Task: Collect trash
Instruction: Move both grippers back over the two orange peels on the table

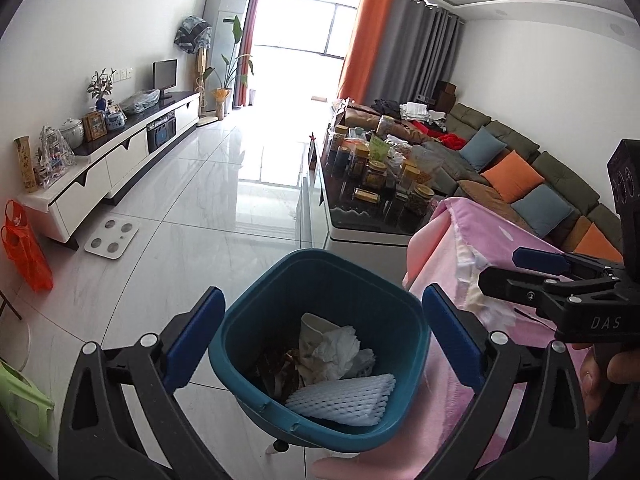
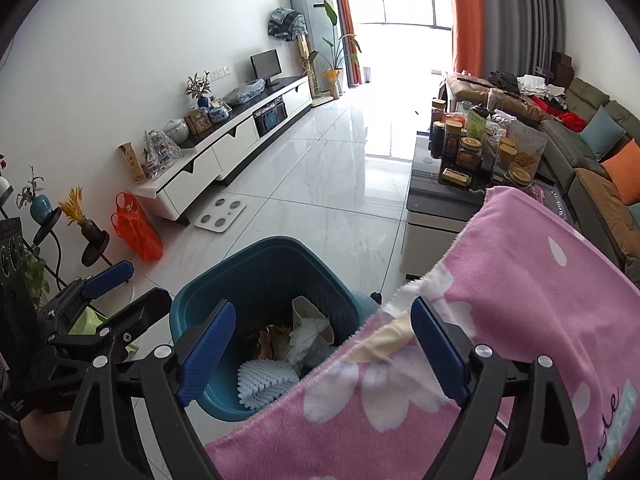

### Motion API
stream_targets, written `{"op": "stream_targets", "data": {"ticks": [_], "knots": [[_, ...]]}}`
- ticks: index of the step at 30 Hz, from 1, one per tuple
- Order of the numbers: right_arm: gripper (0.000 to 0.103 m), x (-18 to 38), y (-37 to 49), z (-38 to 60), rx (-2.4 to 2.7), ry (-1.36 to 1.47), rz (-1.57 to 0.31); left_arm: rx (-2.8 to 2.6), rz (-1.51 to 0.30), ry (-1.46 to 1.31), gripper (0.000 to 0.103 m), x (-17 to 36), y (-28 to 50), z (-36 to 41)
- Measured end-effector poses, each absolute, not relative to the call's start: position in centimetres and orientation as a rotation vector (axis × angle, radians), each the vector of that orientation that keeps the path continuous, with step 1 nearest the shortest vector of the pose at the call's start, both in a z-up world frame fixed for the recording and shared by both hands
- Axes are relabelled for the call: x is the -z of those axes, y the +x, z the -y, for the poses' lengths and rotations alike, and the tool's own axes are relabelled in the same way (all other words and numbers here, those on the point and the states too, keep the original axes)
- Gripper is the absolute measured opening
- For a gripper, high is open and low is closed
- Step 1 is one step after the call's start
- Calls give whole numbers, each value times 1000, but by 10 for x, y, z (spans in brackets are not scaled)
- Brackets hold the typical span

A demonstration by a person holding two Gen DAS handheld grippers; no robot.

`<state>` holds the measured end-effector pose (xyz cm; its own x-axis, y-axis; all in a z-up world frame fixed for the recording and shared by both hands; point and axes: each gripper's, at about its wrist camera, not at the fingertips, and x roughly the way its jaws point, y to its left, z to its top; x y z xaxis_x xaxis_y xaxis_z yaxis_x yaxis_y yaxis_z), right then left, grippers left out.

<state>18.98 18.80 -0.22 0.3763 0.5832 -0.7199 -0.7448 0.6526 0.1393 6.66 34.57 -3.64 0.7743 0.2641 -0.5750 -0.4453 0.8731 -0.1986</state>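
Trash [image 1: 340, 360] — crumpled paper, white foam netting [image 1: 340, 402] — in the blue bin [image 1: 248, 304] on the floor beside the pink-covered table [image 2: 520, 280], close for easy dropping; left gripper [image 1: 320, 340] and right gripper [image 2: 320, 360] spread wide, empty, above it.

A pink blanket [image 2: 500, 320] lies near a jar-crowded coffee table [image 1: 360, 228] and sofa [image 1: 520, 160].

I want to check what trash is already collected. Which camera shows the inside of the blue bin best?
The left wrist view: the blue bin sits fully open between the jaws, showing white foam netting and crumpled tissue. In the right wrist view the pink blanket covers the bin's right side.
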Motion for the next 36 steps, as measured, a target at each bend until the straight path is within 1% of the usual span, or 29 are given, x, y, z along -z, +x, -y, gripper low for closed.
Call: {"op": "stream_targets", "data": {"ticks": [5,7,11,24,36], "knots": [[90,-8,185,-150,-824,-178,-774,-322,-526,-310,97,11,69,-318],[94,-11,182,-134,-793,-171,-751,-298,-516,-297,97,2,72,-305],[96,-14,178,-100,-736,-138,-719,-244,-504,-280,97,-8,77,-280],[96,-5,159,28,-453,-81,-646,-71,-512,-204,97,-18,103,-199],[96,19,145,128,-246,9,-668,101,-535,-125,97,-16,131,-113]]}}
